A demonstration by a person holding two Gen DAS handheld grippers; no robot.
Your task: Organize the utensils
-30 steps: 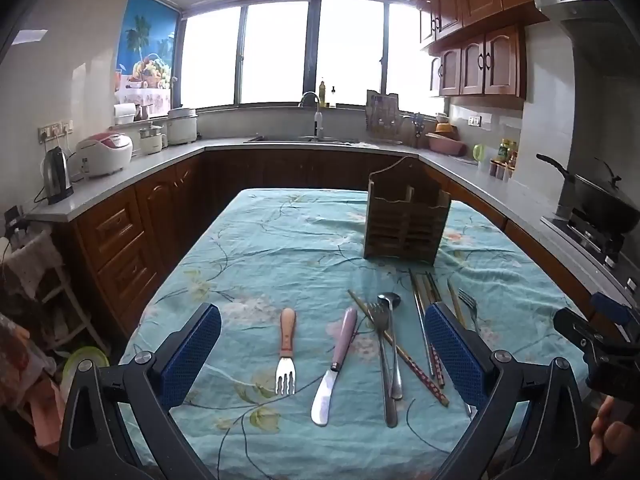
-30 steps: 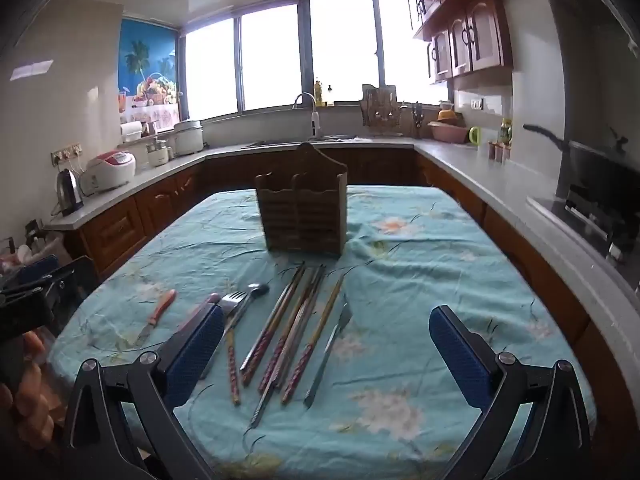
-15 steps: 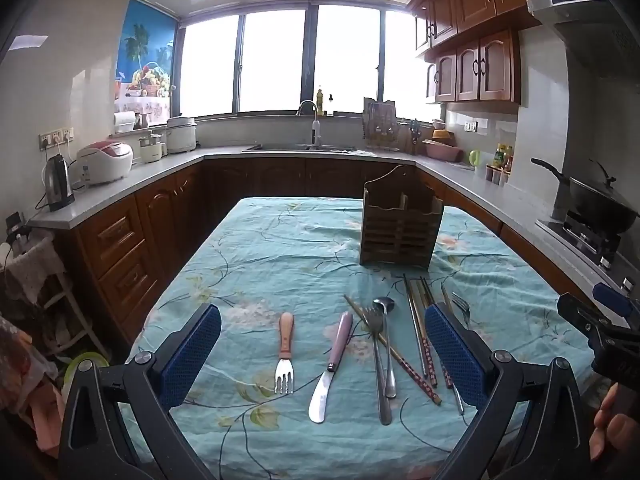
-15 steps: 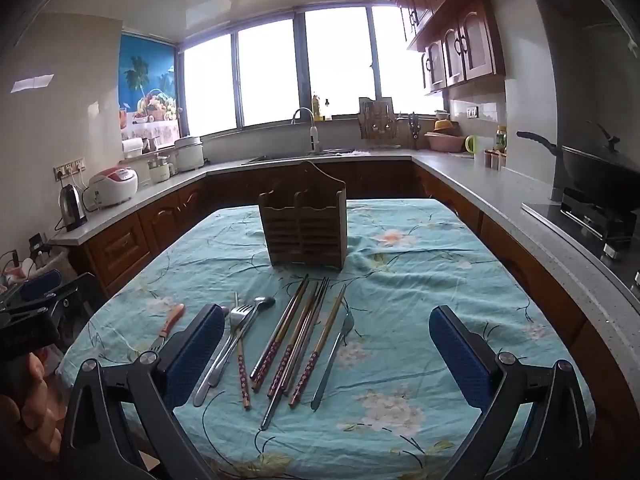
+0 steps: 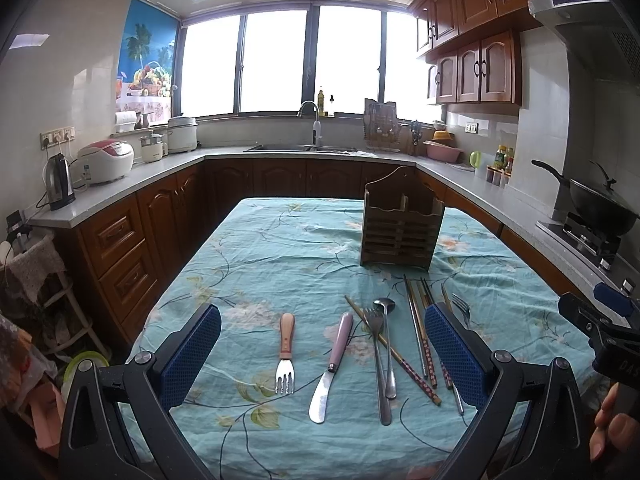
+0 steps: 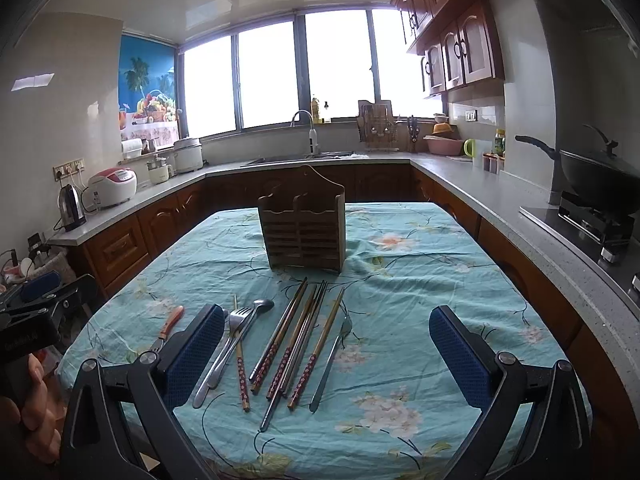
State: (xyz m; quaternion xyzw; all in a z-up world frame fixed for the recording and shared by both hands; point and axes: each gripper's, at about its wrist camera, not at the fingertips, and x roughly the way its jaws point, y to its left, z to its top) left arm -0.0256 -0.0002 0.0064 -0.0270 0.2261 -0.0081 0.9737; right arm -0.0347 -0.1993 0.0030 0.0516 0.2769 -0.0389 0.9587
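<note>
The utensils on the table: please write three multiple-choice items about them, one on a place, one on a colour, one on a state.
1. Where does the wooden holder stand?
A. beyond the utensils on the table
B. on the counter
C. beside the kettle

2. What colour is the handle of the butter knife?
A. green
B. pale purple
C. black

3. How are the left tongs?
A. shut on a fork
B. shut on nothing
C. open, holding nothing

Key: 1 A, the holder rises behind the chopsticks on the tablecloth. 2 B, the handle is lilac. 3 C, both blue pads stand wide apart, with the wooden-handled fork lying free.
</note>
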